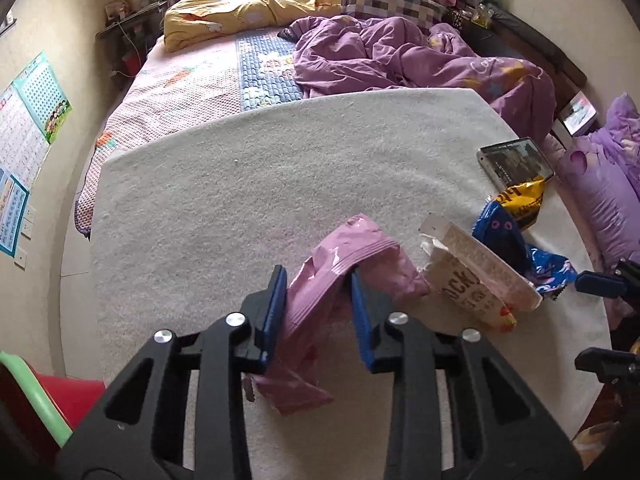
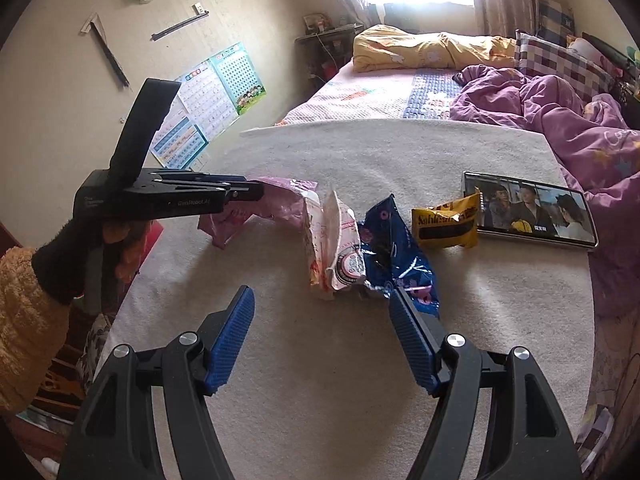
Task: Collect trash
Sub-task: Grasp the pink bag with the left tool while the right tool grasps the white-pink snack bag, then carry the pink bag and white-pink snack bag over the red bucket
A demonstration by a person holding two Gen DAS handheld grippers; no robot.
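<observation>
Several snack wrappers lie on a white fleece blanket (image 1: 224, 200) spread over the bed. My left gripper (image 1: 318, 280) is shut on a crumpled pink wrapper (image 1: 352, 248), which bends up between its blue pads. The right wrist view shows that gripper (image 2: 244, 194) from the side, with the pink wrapper (image 2: 280, 200) in it. To the right lie a white snack bag (image 1: 476, 280) (image 2: 340, 248), a blue wrapper (image 1: 504, 236) (image 2: 396, 256) and a yellow wrapper (image 1: 520, 200) (image 2: 448, 224). My right gripper (image 2: 320, 295) stands open just short of the white bag and holds nothing.
A phone (image 2: 532, 208) playing a video lies beside the yellow wrapper. A purple duvet (image 1: 400, 60) and a yellow quilt (image 1: 248, 12) are heaped at the far end. A red container with a green rim (image 1: 52, 396) stands low on the left. A gloved hand (image 2: 68, 256) holds the left gripper.
</observation>
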